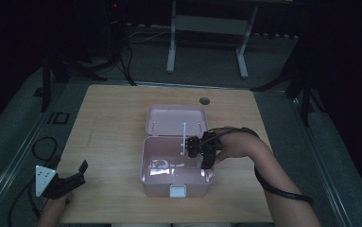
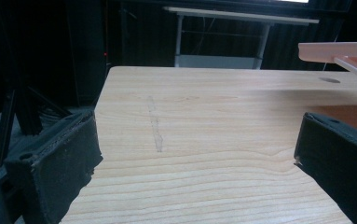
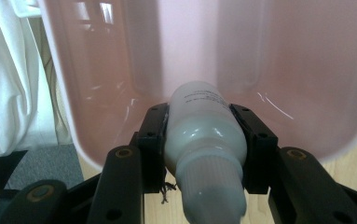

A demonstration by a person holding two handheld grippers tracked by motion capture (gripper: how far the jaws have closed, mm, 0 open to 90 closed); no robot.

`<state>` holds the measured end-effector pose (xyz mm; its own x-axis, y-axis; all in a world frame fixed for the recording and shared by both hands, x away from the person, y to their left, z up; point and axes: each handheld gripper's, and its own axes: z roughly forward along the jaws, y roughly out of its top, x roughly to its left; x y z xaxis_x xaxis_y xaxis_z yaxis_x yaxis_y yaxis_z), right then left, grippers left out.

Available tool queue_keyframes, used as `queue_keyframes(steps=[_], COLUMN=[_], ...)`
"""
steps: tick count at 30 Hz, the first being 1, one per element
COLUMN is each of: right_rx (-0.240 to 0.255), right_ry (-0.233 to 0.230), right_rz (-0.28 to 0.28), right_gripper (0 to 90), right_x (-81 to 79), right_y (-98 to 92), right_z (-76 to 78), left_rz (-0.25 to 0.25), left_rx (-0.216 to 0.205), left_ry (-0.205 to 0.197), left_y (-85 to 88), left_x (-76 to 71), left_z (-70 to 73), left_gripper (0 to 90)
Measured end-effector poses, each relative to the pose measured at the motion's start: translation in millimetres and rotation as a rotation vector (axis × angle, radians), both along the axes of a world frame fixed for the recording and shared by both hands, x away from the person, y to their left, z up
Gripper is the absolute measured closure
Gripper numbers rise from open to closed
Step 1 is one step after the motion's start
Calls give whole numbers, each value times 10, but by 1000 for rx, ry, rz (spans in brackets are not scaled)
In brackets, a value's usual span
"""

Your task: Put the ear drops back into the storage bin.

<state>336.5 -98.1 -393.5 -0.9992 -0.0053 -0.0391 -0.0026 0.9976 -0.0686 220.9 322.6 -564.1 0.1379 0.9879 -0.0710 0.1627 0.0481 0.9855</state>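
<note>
Firmly around white bottle (image 3: 204, 135): right fingers (image 3: 255, 140).

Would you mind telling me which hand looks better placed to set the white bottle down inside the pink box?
Right. The right gripper is already shut on the white bottle, over the open pink box. The left gripper is open, near the table's front left corner, well away from the box.

Nothing legible. The white bottle (image 3: 206, 135) carries a few lines of small dark print near its far end (too blurred to make out a single word), and no other lettering or sign shows.
</note>
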Motion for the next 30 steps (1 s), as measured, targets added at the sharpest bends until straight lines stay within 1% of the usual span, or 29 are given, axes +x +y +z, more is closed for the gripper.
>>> queue_keyframes(steps=[2,6,7,9,16,21,24,27,30], right_rx=[-6,-5,-5,-10,-19,-15,-9,-19,-27], right_ry=[4,18,18,25,24,22,24,35,35], right_rz=[-2,8,8,13,11,22,15,21,19], right_gripper=[596,596,596,596,596,595,595,596,595], right_x=[-3,4,4,6,26,27,28,25,28], right_y=[11,60,60,85,118,141,158,175,192], right_z=[-19,-113,-113,-172,-288,-348,-383,-432,-483], left_rz=[0,0,0,0,0,0,1,0,0], left_rx=[2,3,3,3,3,2,2,2,2], left_ry=[2,2,2,2,4,5,5,5,5], left_y=[1,2,2,2,3,3,3,4,4], left_x=[-1,-1,-1,-1,0,1,1,1,1], left_z=[0,0,0,0,1,1,1,1,1], left_gripper=[4,4,4,4,4,4,4,4,4])
